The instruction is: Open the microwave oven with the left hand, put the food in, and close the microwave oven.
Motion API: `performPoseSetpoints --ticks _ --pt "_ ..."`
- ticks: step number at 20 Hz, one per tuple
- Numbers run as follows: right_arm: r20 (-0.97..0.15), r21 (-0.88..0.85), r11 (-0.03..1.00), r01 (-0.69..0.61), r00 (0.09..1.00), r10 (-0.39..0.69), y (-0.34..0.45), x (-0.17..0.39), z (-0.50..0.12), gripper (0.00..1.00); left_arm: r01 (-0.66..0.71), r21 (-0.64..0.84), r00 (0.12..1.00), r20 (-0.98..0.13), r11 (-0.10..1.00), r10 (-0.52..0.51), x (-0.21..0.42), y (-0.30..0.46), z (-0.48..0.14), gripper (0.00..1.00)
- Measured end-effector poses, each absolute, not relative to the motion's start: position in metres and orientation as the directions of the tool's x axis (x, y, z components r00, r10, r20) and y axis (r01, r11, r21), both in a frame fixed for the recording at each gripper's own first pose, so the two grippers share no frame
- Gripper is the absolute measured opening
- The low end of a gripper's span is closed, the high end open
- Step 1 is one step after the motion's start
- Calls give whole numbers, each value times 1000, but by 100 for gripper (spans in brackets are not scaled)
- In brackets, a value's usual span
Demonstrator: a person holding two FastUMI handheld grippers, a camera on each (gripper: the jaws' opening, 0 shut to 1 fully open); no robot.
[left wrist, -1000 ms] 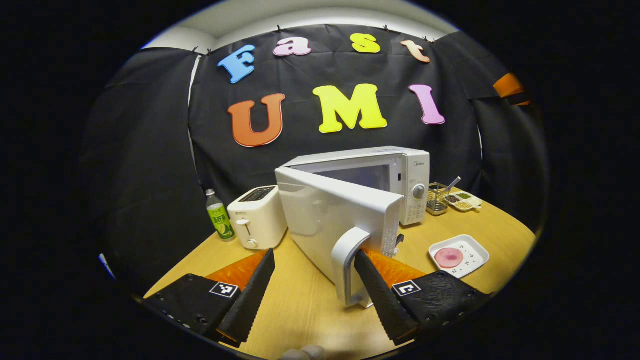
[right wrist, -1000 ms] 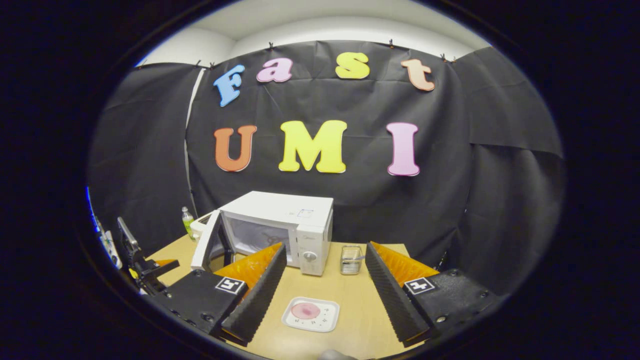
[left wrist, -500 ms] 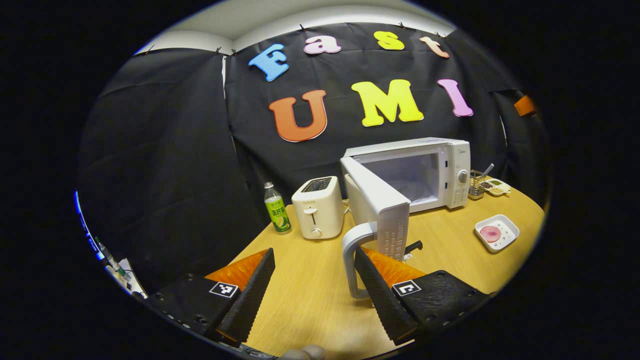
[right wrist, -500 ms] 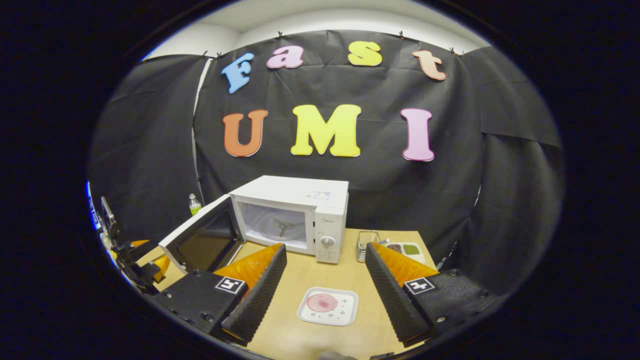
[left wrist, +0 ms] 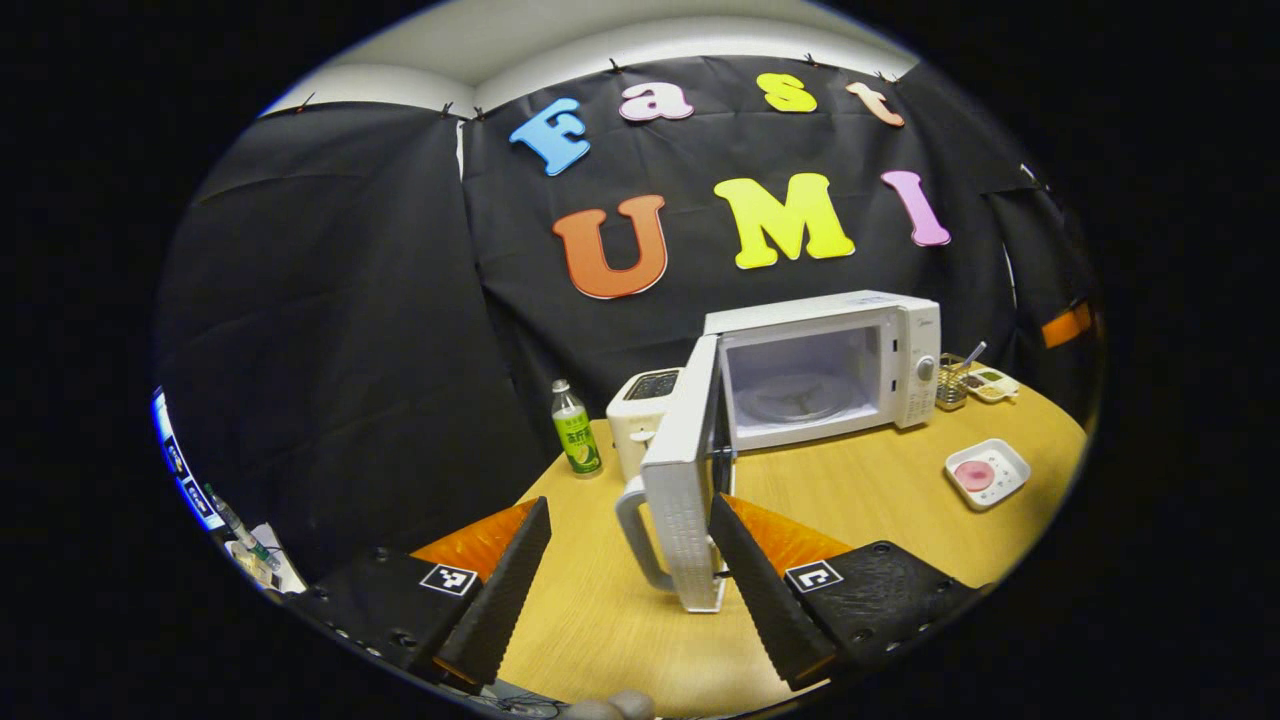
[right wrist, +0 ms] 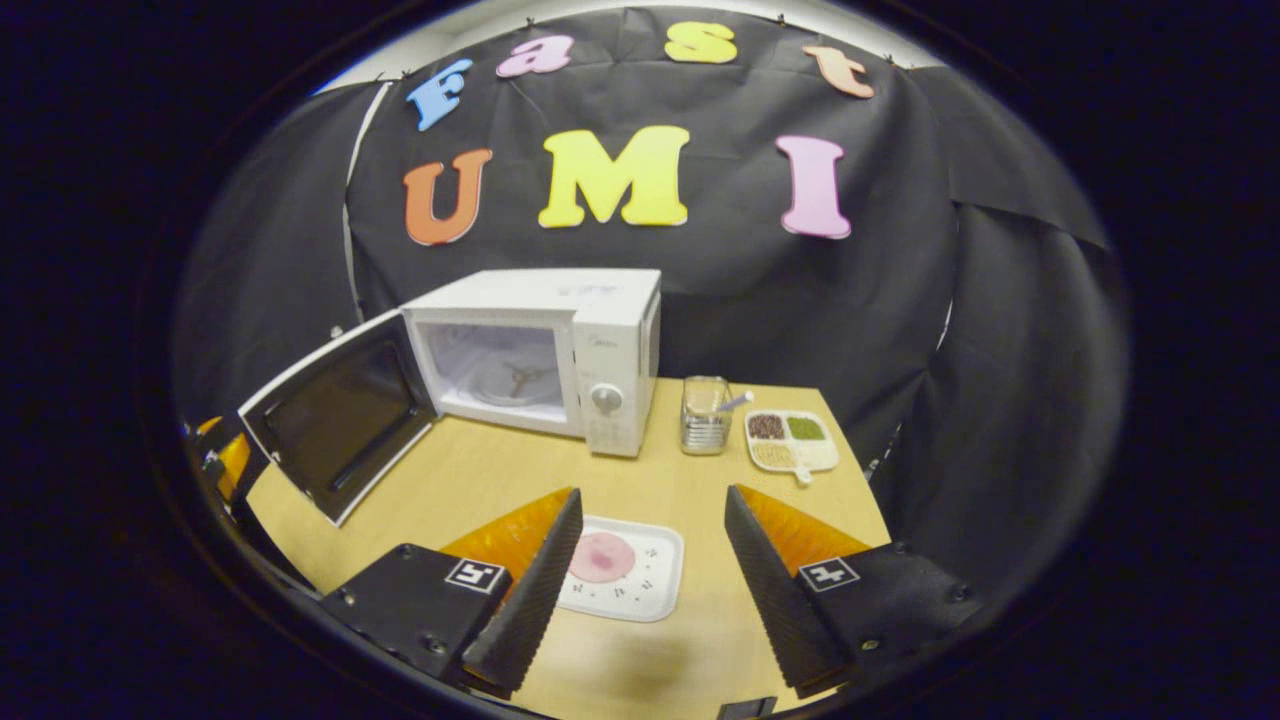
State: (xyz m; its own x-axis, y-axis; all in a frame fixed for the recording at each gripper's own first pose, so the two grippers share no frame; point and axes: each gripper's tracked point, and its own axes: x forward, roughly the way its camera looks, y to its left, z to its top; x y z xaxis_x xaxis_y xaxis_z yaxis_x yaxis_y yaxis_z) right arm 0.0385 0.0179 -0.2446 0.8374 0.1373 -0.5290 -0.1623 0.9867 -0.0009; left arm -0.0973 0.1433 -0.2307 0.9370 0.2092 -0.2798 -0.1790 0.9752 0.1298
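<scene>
The white microwave (left wrist: 905,350) stands at the back of the wooden table with its door (left wrist: 685,480) swung wide open, and the turntable shows inside. My left gripper (left wrist: 630,590) is open. The door's free edge and its handle (left wrist: 632,535) stand between the fingers, and the right finger lies by the door's inner side. A white square plate (left wrist: 985,472) carries a pink round of food (left wrist: 974,475). In the right gripper view, my right gripper (right wrist: 650,590) is open just above this plate (right wrist: 655,580), with the food (right wrist: 601,556) near its left finger. The microwave (right wrist: 610,330) and its door (right wrist: 340,415) lie beyond.
A white toaster (left wrist: 640,400) and a green-labelled bottle (left wrist: 577,430) stand left of the microwave. A wire basket (right wrist: 705,415) and a divided dish of seasonings (right wrist: 792,438) sit to its right. The table's far right edge (right wrist: 850,450) meets the black cloth.
The microwave door has swung from half open to wide open, with my left gripper following it to the left. My right gripper has come down and forward over the plate.
</scene>
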Motion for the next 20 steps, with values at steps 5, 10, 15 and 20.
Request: performPoseSetpoints --ticks 5,10,15,20 --pt "-725 126 981 -149 661 194 5 46 -349 63 -84 60 966 -241 995 96 -77 75 -191 96" --pt "-825 203 969 -140 508 246 10 57 -403 53 -40 48 977 -207 998 49 -54 39 -167 96" --pt "-880 235 963 -132 392 269 16 59 -425 36 -54 45 974 -218 998 63 -43 36 -168 95" --pt "-911 189 979 -71 359 202 9 60 -430 15 -74 36 972 -222 997 81 -37 48 -172 96"
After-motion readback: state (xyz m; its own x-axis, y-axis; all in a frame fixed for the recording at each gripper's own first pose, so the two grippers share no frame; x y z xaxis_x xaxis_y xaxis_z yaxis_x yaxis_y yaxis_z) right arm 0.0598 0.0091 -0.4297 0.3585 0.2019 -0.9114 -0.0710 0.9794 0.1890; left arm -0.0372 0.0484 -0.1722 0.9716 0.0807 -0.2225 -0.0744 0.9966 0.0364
